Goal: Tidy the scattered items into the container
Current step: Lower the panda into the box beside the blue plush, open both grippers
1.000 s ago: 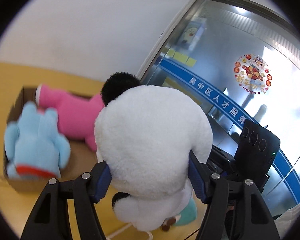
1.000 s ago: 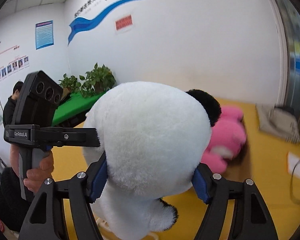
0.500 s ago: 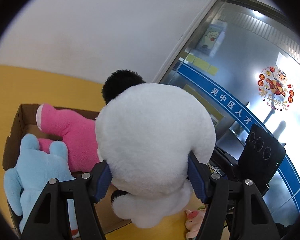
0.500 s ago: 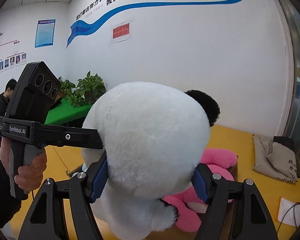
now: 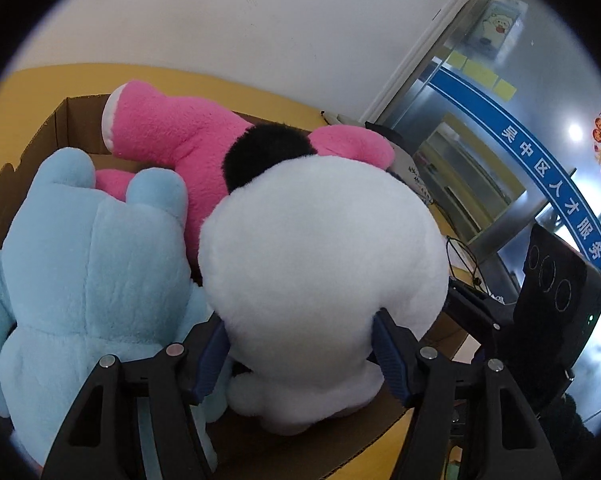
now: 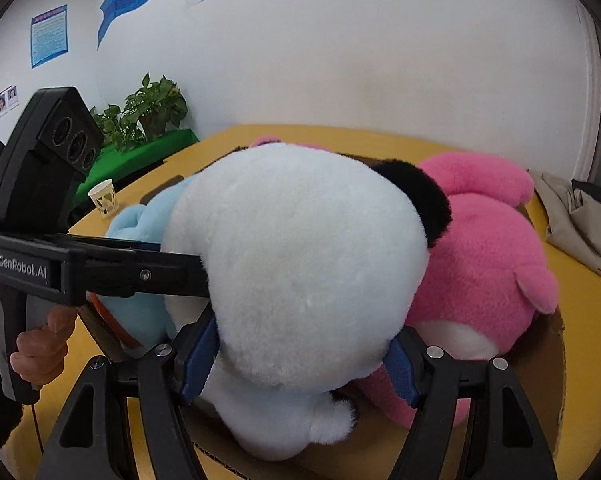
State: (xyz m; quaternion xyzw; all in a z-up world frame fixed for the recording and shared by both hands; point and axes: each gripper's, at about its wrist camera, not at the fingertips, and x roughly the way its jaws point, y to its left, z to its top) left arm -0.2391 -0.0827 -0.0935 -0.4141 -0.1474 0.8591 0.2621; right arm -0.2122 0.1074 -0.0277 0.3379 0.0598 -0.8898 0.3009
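Gripping fluffy white panda plush [image 5: 324, 248], black ear: both jaws; face apparently hidden.

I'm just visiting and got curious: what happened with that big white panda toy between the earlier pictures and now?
The panda plush came down into the cardboard box, settling between the blue plush and the pink plush. The left gripper has just closed slightly on it. Unchanged: the right gripper also clamps it, and the blue and pink toys lie in the box.
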